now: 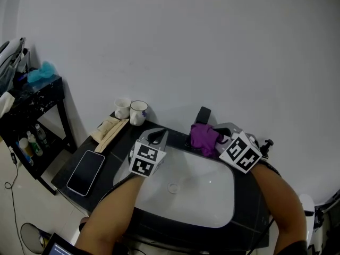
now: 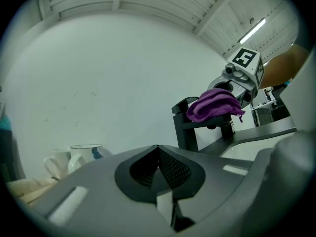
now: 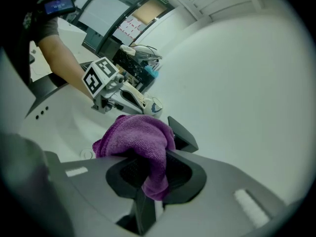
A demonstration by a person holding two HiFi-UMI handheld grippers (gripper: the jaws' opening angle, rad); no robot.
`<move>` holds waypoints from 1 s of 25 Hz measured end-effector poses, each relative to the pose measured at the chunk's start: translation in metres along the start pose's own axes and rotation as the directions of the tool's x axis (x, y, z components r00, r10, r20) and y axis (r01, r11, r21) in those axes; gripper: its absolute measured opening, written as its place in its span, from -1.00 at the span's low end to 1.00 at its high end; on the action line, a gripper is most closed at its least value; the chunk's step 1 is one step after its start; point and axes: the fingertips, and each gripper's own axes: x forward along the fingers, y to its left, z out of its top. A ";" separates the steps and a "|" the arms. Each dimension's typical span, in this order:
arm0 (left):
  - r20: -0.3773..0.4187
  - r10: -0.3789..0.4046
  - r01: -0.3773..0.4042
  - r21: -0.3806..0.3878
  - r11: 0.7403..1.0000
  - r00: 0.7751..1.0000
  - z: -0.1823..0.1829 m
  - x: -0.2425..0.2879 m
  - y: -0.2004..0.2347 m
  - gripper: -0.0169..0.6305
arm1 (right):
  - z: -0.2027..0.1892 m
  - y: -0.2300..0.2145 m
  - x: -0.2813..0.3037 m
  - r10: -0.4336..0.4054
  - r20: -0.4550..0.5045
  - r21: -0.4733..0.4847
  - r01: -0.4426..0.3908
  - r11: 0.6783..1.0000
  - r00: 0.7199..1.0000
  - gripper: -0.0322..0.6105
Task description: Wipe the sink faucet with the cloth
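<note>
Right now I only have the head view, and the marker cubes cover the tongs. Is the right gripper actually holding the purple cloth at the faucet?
Observer: Yes. In the right gripper view, the right gripper has its tongs shut on a fold of the purple cloth.
Operator: Is anything in the left gripper?
Observer: No. The left gripper view shows its tongs closed together with nothing between them.
Operator: Where is the cloth on the faucet?
Observer: The left gripper view shows it bunched over the top of the black spout, not on the upright post.
</note>
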 end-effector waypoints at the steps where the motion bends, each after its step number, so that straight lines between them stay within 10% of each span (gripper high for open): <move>1: -0.004 0.000 0.000 -0.001 1.000 1.000 -0.001 0.000 0.000 -0.89 | 0.002 0.005 -0.004 0.003 0.007 -0.007 -0.003 1.000 1.000 -0.68; 12: -0.040 -0.026 0.028 0.042 0.999 0.999 -0.008 -0.001 -0.013 -0.89 | 0.019 0.086 -0.051 0.173 0.079 -0.031 -0.171 0.985 0.982 -0.68; 25: -0.009 -0.033 0.033 0.014 0.999 0.999 -0.001 0.001 -0.012 -0.90 | -0.048 0.040 0.008 0.032 -0.027 0.043 -0.031 0.999 0.999 -0.66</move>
